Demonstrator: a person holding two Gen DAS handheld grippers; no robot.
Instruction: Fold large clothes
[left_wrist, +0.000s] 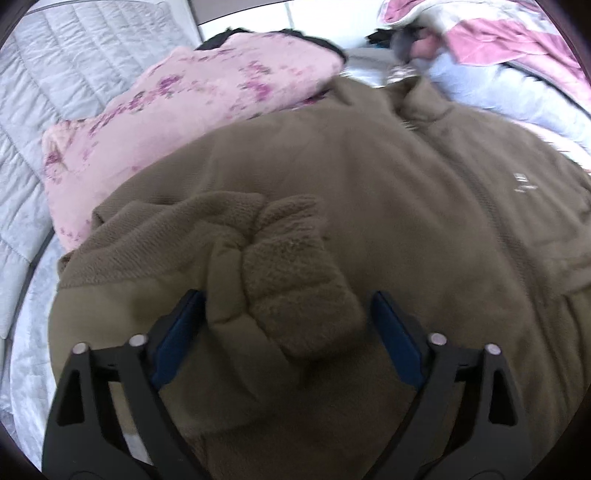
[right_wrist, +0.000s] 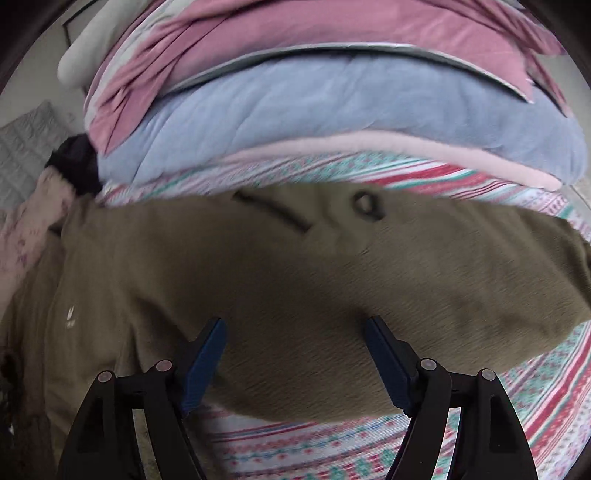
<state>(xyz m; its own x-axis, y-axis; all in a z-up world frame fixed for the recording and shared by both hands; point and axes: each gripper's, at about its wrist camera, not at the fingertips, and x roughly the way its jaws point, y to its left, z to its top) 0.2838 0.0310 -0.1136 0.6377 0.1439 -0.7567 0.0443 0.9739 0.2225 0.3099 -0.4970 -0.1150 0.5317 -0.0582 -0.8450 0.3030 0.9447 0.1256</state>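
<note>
Bedding behind blurred brown fleece jacket (left_wrist: 369, 184), hem cut off.

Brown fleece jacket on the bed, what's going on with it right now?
A person is folding the brown fleece jacket, which lies spread on the bed among a pink floral blanket and a patterned striped sheet. The left gripper is open, its fingers either side of the bunched sleeve cuff without pressing it. The right gripper is open above the jacket's other side, holding nothing.
</note>
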